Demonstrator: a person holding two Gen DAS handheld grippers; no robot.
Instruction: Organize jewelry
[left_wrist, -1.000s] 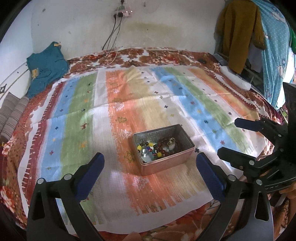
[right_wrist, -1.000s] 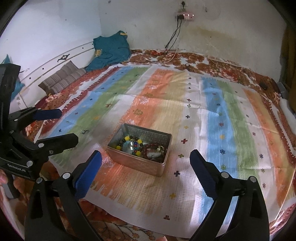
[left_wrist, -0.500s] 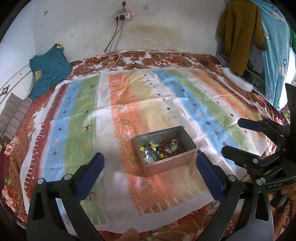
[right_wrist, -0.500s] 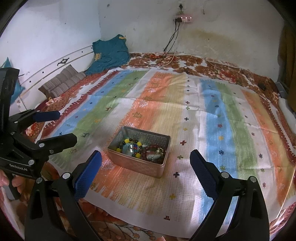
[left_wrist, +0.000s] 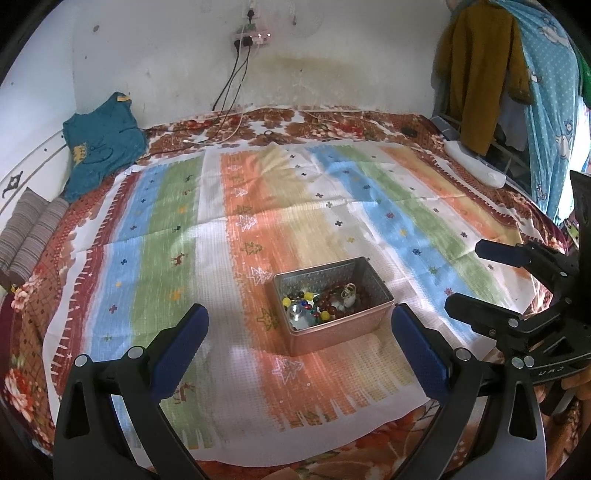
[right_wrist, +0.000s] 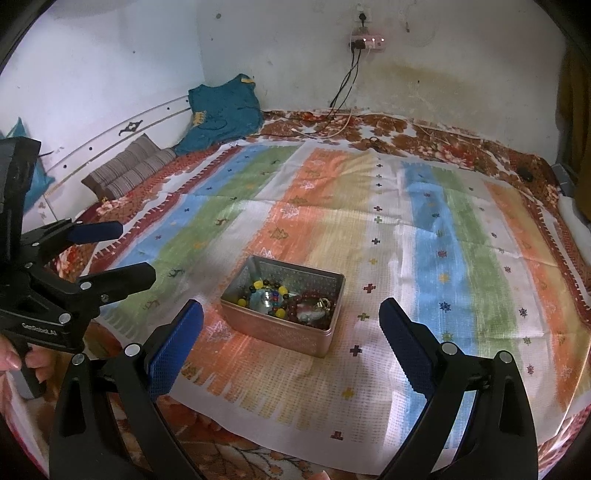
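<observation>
Left gripper (left_wrist: 297, 339): jaws spread wide, holding nothing, above the striped cloth (left_wrist: 236, 206). Right gripper (right_wrist: 291, 332): likewise wide apart, empty. Both sit short of the metal tin (left_wrist: 334, 332), which lies between their blue pads (left_wrist: 181, 345) in each view. Tin rests on the orange stripe, lid off, holding beaded bracelets (right_wrist: 275, 295) in a tangle. Teal garment (left_wrist: 101, 142) lies at the far corner.

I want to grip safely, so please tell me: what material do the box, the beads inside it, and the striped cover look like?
The box looks like thin metal with a coppery, embossed finish, since its inner walls reflect light. The beads look glossy, maybe glass, plastic or polished wood; the pictures cannot settle which. The striped cover looks like woven cloth: matte, with fold creases.
</observation>
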